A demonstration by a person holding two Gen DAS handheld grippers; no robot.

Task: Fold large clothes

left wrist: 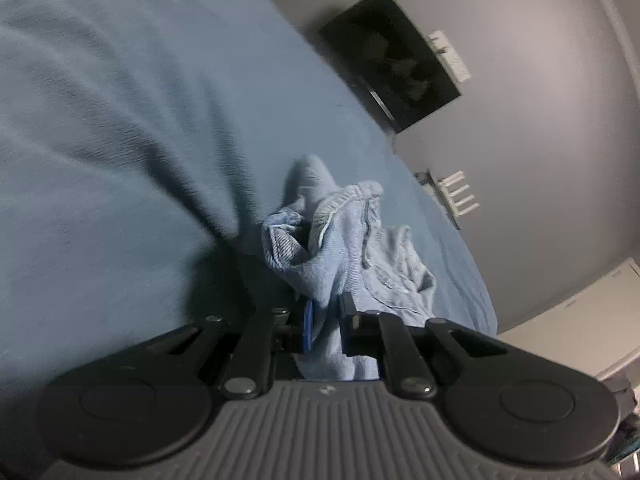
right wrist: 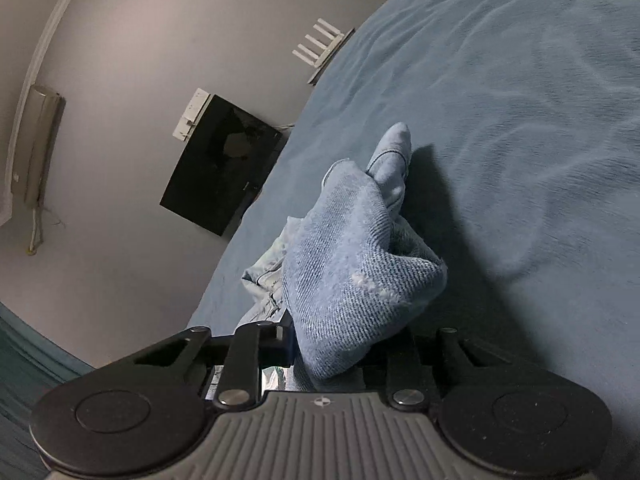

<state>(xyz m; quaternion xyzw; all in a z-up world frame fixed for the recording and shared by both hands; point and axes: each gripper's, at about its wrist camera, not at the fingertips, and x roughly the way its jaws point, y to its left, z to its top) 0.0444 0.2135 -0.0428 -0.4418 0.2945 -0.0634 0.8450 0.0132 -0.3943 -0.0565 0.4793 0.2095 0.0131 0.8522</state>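
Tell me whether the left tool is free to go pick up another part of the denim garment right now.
Probably not: the left tool is shut on a bunched fold of the denim garment, held above the blue bedspread. It would have to release first.

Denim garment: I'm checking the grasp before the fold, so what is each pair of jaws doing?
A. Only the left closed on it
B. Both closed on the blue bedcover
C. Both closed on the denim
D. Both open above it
C: light-blue denim garment is bunched between the jaws of both the left gripper and the right gripper.
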